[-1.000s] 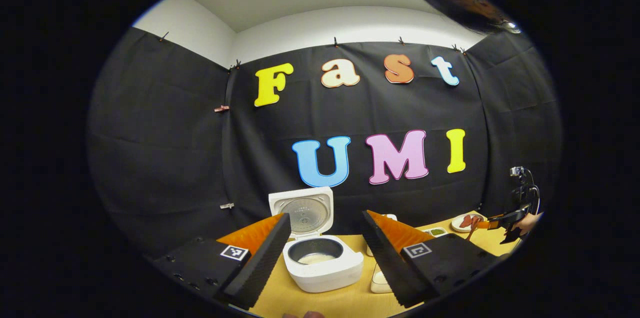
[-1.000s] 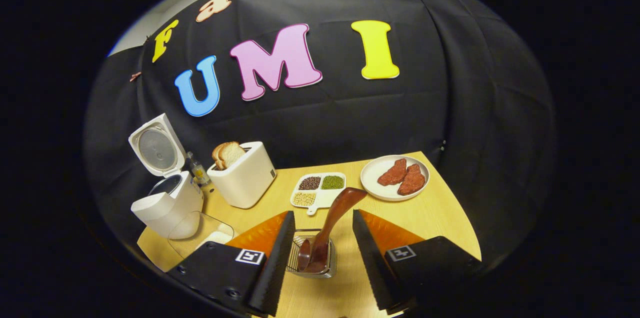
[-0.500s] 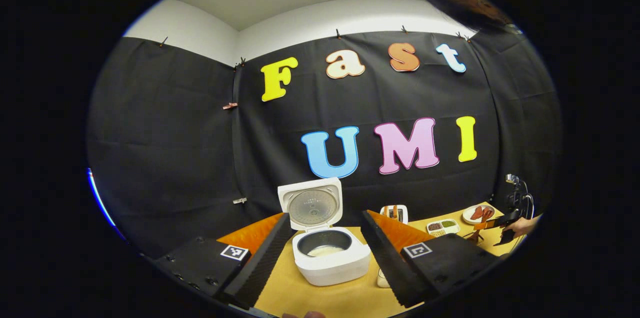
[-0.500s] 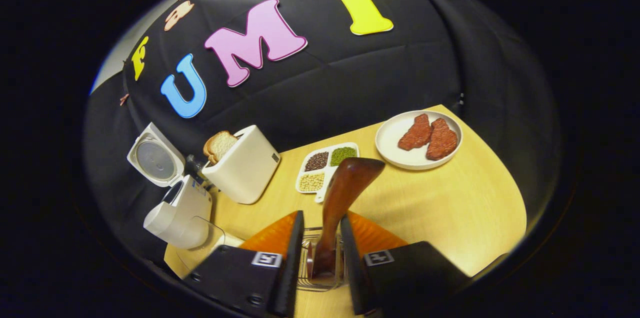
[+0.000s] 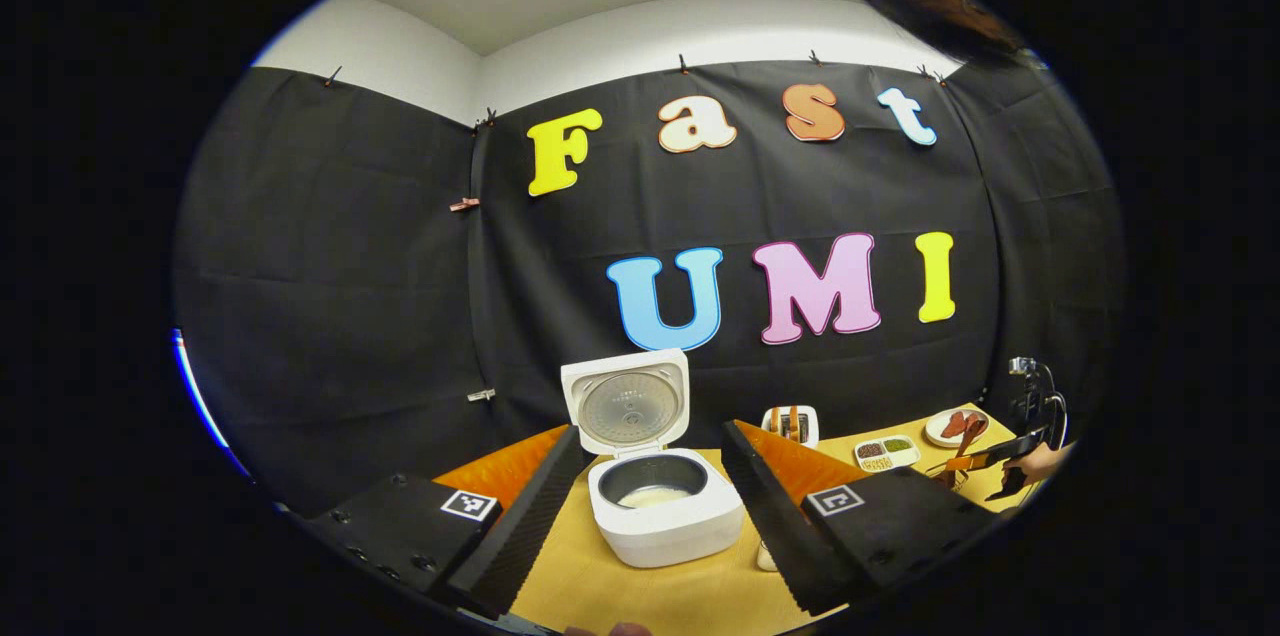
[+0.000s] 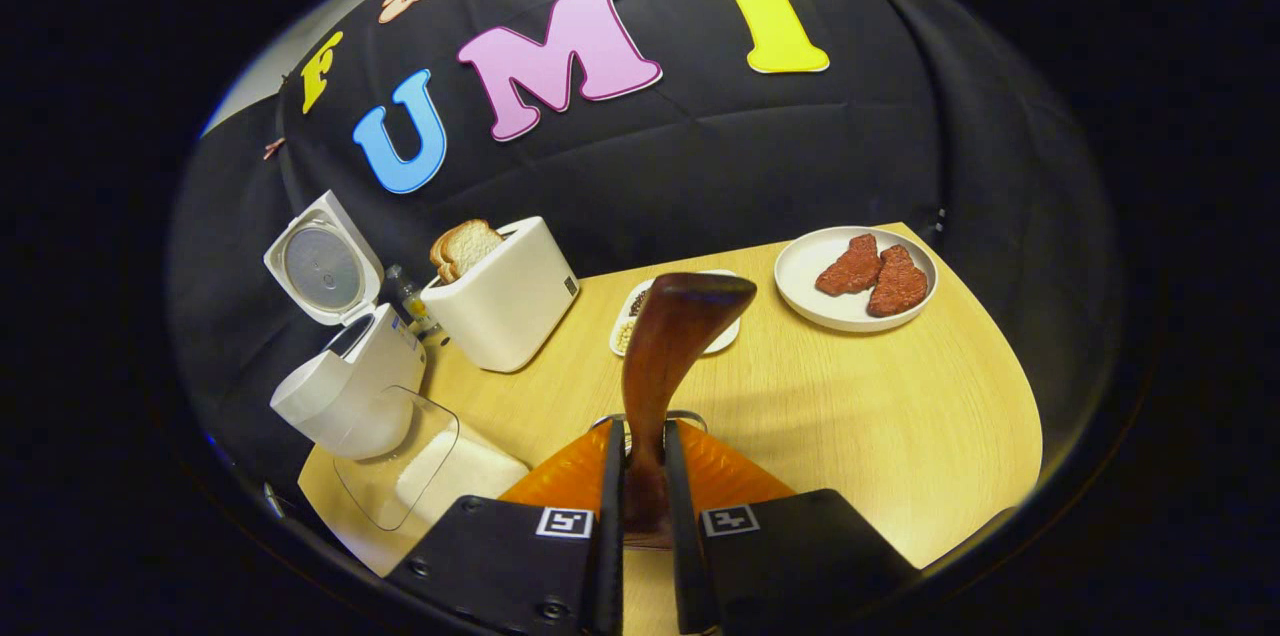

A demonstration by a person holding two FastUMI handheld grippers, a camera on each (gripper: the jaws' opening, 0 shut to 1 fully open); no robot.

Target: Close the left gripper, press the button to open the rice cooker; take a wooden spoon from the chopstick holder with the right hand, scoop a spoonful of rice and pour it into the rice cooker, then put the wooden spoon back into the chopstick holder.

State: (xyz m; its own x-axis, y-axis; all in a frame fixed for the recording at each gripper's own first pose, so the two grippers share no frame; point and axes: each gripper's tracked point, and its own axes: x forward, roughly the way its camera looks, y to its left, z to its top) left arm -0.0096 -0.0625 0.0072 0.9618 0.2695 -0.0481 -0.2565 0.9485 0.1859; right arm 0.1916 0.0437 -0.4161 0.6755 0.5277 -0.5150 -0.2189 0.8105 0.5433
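In the left gripper view, the left gripper (image 5: pixel 650 506) hangs above the near edge of the wooden table (image 5: pixel 650 596) with its fingers spread wide and nothing between them. Framed in that gap stands the rice cooker (image 5: pixel 665 521), its lid (image 5: pixel 627 406) tipped up and back, and a pale layer lies at the bottom of the inner pot. Far off at the right edge, a hand (image 5: pixel 1040 464) holds the right gripper (image 5: pixel 975 463) low over the table, near a white plate (image 5: pixel 955 426) and a divided dish of grains (image 5: pixel 882 452); it is too small there to tell how its fingers stand. In the right gripper view, the right gripper (image 6: pixel 643 506) has its fingers drawn narrow and pressed on either side of the wooden spoon (image 6: pixel 668 356), whose handle rises upright between them. A wire rim just behind the fingers is probably the chopstick holder (image 6: pixel 690 418). To the left sit the toaster (image 6: pixel 500 301) with bread, the open rice cooker, and a clear container of rice (image 6: pixel 440 466).
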